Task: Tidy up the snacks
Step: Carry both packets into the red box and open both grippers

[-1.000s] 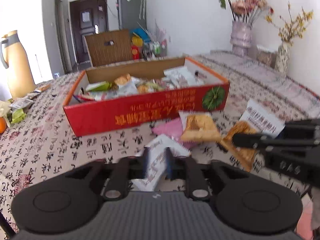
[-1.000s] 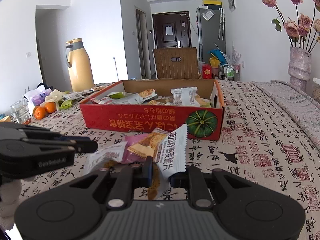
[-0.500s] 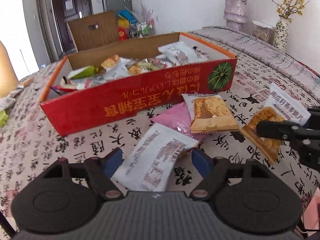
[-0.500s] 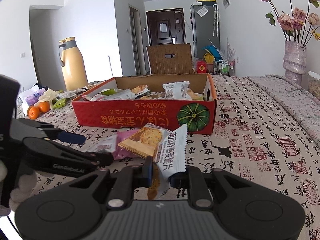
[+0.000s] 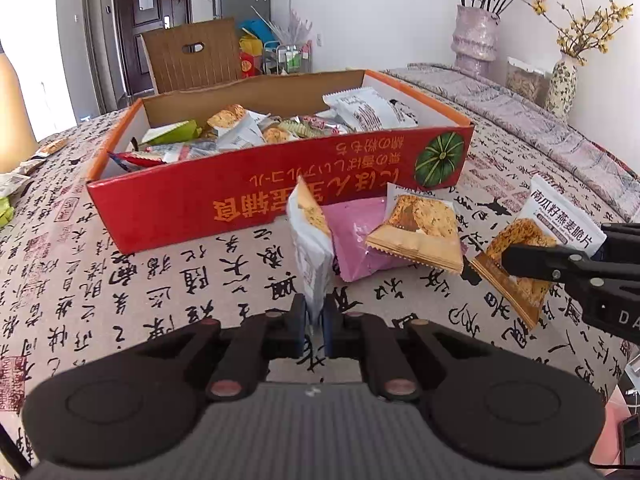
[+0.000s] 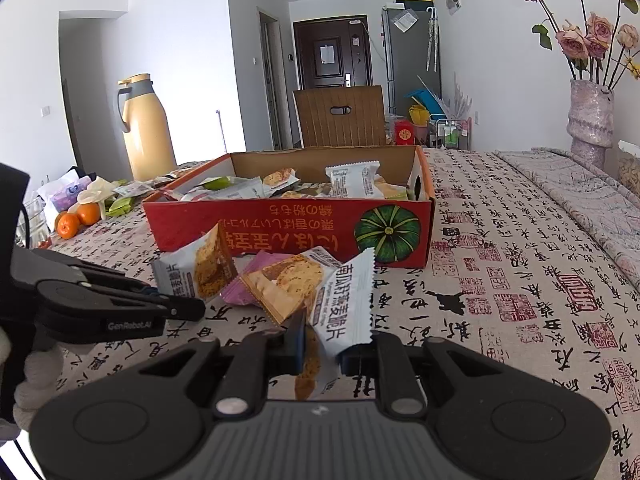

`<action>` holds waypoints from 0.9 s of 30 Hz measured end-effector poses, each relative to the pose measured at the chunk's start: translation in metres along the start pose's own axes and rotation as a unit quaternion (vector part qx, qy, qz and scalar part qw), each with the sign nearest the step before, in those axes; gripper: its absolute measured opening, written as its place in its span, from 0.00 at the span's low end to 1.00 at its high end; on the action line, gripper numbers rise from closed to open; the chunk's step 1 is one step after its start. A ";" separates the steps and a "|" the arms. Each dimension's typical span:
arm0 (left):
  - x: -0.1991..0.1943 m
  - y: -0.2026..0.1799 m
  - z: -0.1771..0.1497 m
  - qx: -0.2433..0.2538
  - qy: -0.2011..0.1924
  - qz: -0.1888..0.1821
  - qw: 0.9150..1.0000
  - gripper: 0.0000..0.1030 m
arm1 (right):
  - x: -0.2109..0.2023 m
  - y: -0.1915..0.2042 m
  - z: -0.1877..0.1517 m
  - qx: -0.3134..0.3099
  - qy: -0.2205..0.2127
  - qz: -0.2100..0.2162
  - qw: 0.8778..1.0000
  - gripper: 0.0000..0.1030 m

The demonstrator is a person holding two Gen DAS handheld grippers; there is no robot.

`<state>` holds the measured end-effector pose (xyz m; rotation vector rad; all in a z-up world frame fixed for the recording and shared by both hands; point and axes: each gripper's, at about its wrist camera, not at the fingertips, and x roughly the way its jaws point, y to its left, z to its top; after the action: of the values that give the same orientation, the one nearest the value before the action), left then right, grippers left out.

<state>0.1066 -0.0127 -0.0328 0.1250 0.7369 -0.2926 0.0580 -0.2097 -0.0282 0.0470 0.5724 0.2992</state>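
Both grippers pinch packets: left gripper point(image 5: 315, 322) white packet point(image 5: 311, 248), right gripper point(image 6: 322, 346) oat packet point(image 6: 347, 304); red box point(image 5: 280, 184) upper centre, left nearer.

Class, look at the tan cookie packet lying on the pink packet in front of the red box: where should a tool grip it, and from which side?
Grip the tan cookie packet by its flat crimped seam, the near edge that overhangs the pink packet. Come in low from the near side, one finger above and one below. That edge looks lifted off the tablecloth and thin, while the middle bulges with the cookie.
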 end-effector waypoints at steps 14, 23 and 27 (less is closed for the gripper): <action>-0.043 -0.009 0.024 -0.003 -0.083 0.005 0.997 0.08 | -0.003 0.006 0.016 -0.014 -0.021 0.003 1.000 0.15; -0.045 -0.003 0.063 -0.019 -0.132 0.018 0.991 0.08 | 0.014 0.010 0.062 -0.031 -0.065 0.007 0.997 0.15; -0.037 0.004 0.080 -0.035 -0.143 0.030 0.989 0.08 | 0.031 0.011 0.086 -0.039 -0.082 0.009 0.996 0.15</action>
<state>0.1331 -0.0177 0.0513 0.0375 0.4566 -0.2204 0.1265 -0.1863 0.0293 0.0021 0.3973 0.3316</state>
